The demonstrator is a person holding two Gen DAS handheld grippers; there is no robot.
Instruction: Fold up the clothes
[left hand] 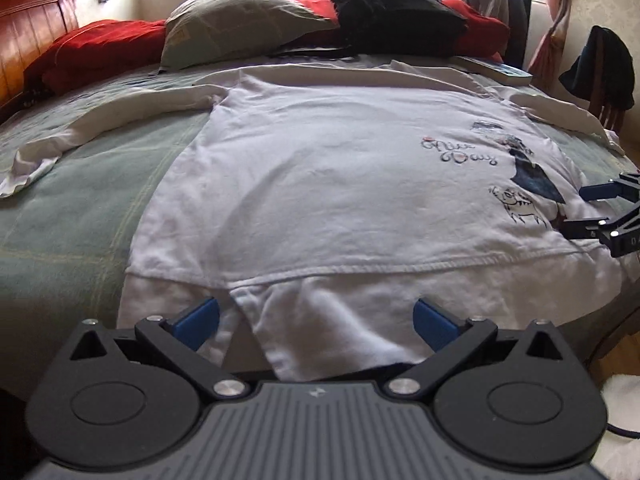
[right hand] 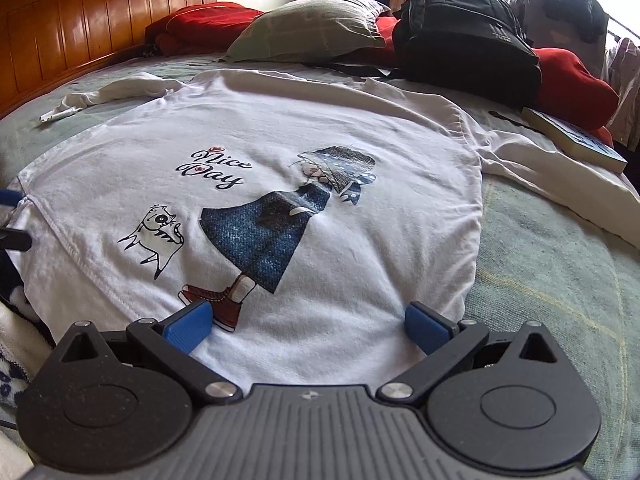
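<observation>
White shirt printed "Nice Day" flat on bed, left tool and right tool both wide open, empty

The left gripper and the right gripper look alike. Each has a dark grey body with fine ribs running lengthwise and a small pale mark at the middle of its front edge. On either side sits a black rounded housing with a raised disc and a triangular cut-out. Black link arms are joined by silver screws and end in blue fingers. The right gripper's black housings are speckled with pale dust.
</observation>
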